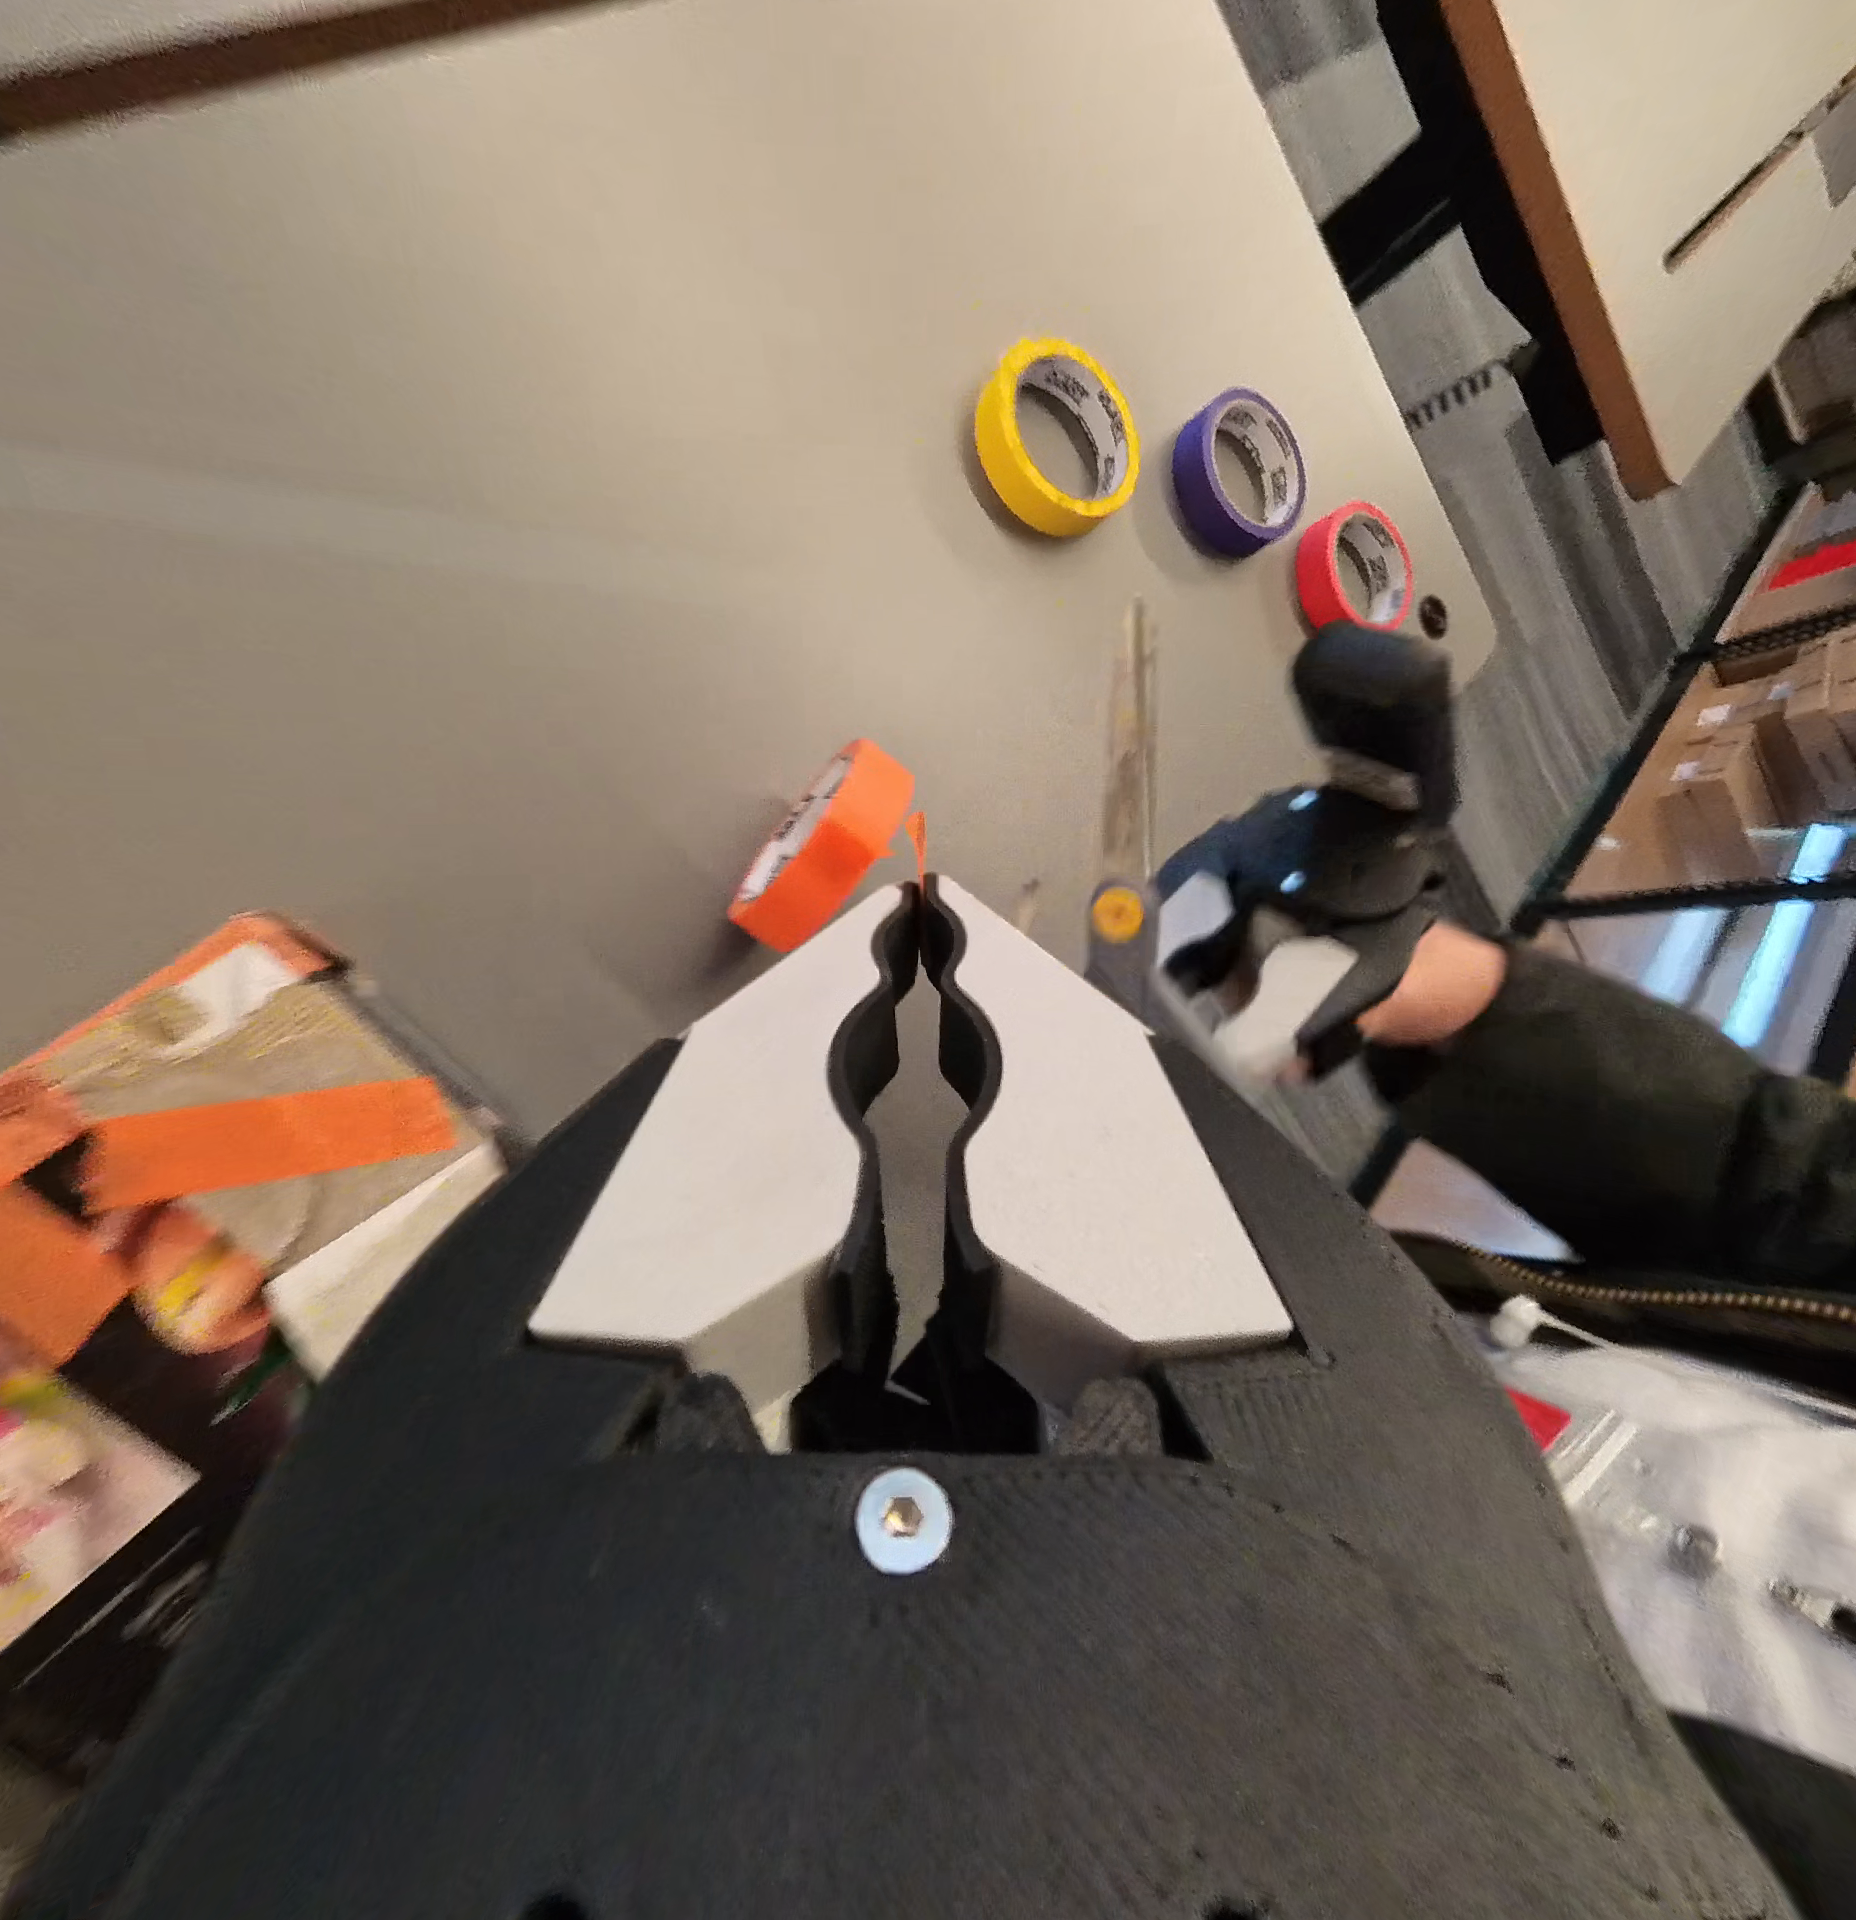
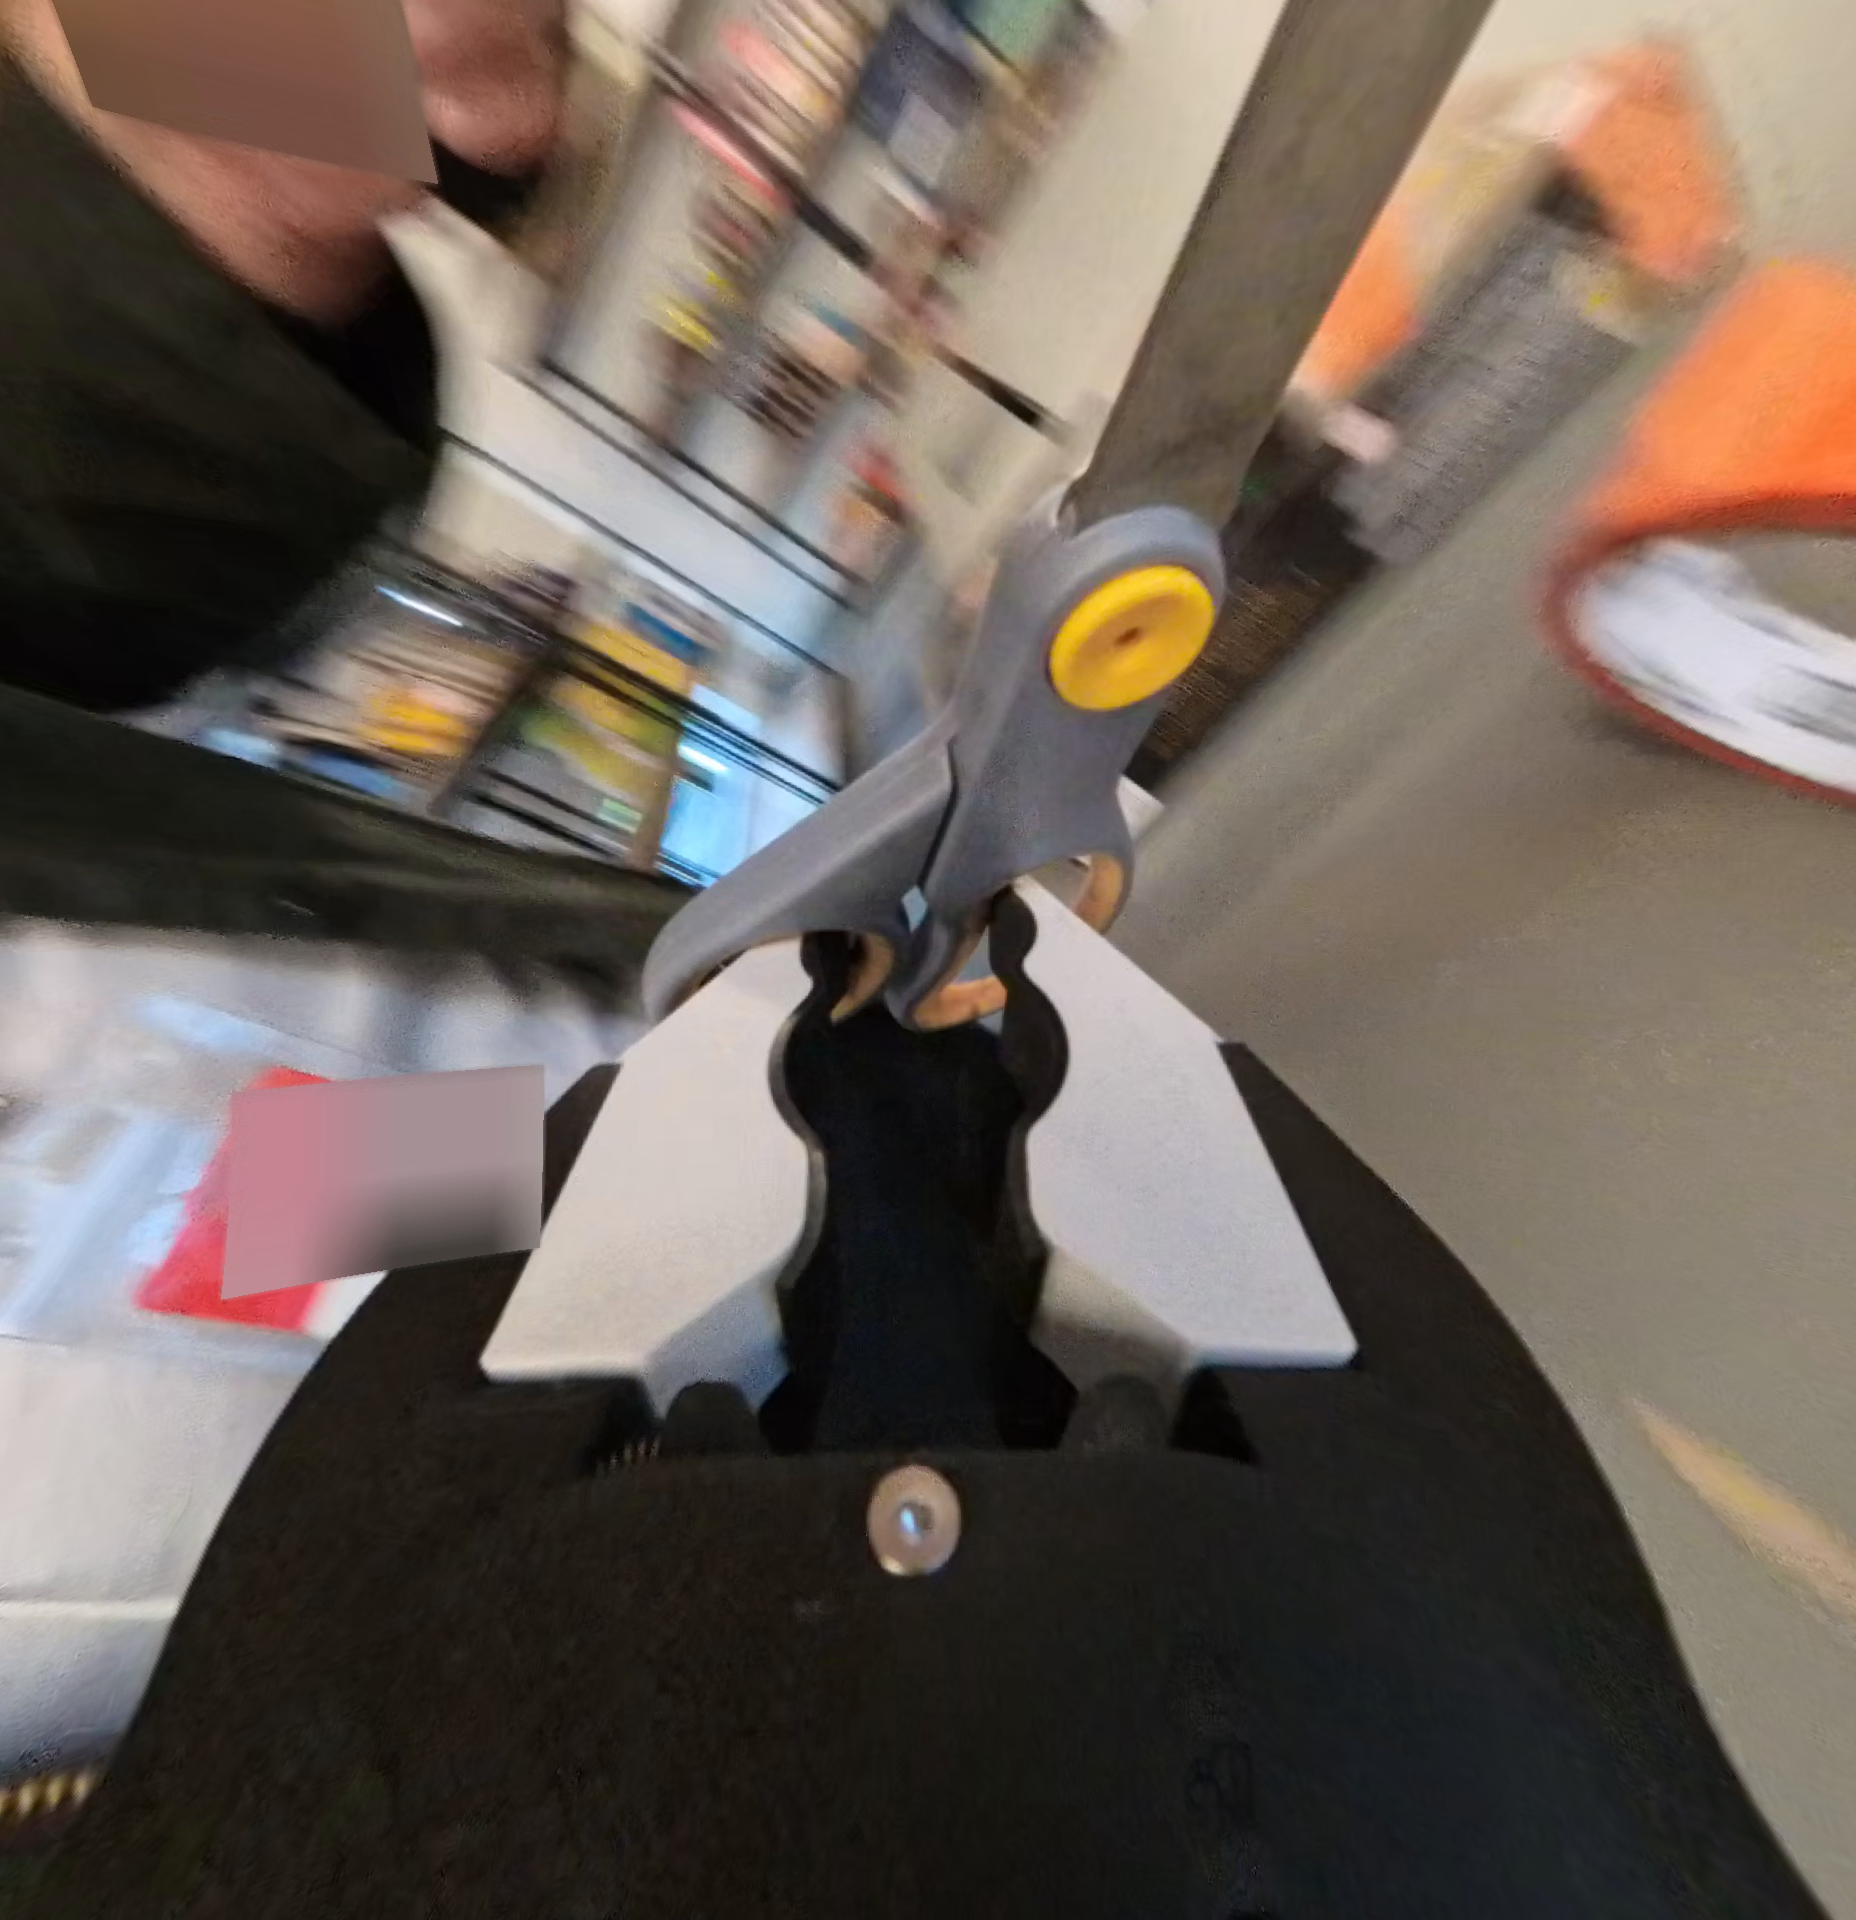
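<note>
We have the left gripper (image 1: pixel 920 891) pinched on the free end of the orange tape (image 1: pixel 916 836), roll (image 1: pixel 825 844) just ahead on the grey table (image 1: pixel 488 520). Tape looks thin, limp and sticky; best held by its tip. Right gripper (image 2: pixel 919 961) clamps the grey scissors (image 2: pixel 1017 769) by the handle loops, blades up. Stiff, top-heavy, likely to pivot. Yellow (image 1: pixel 1056 449), purple (image 1: pixel 1238 473) and red rolls (image 1: pixel 1355 566) beyond.
</note>
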